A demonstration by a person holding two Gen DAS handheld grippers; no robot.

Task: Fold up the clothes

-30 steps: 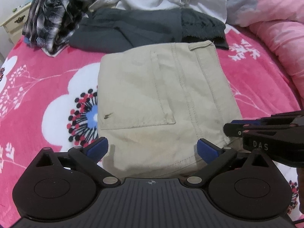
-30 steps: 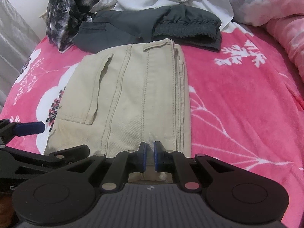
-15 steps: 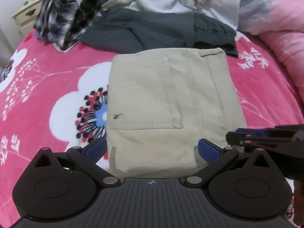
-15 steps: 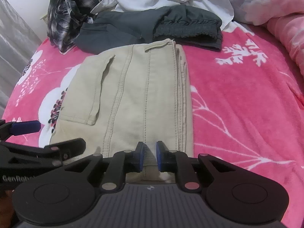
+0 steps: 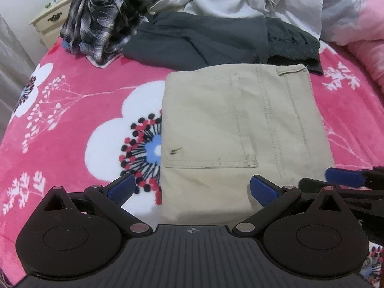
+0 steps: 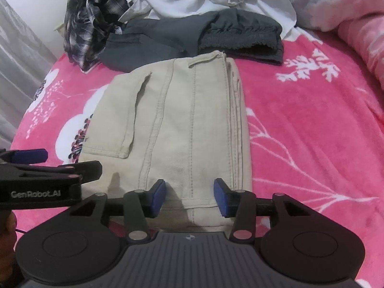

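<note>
Jaws spread, the right gripper (image 6: 189, 198) hovers at the near edge of a pair of folded beige trousers (image 6: 182, 124) on a pink flowered blanket (image 6: 312, 132), the hem between its blue pads (image 6: 157, 198) but untouched. The left gripper (image 5: 192, 188), jaws wide apart and empty, frames the trousers' near left corner, one pad over the blanket, the other over the cloth. Touching the trousers' far edge lies a dark grey garment (image 5: 216, 39). Beyond it sit a heaped plaid shirt (image 5: 103, 16) and white clothing (image 5: 252, 0).
</note>
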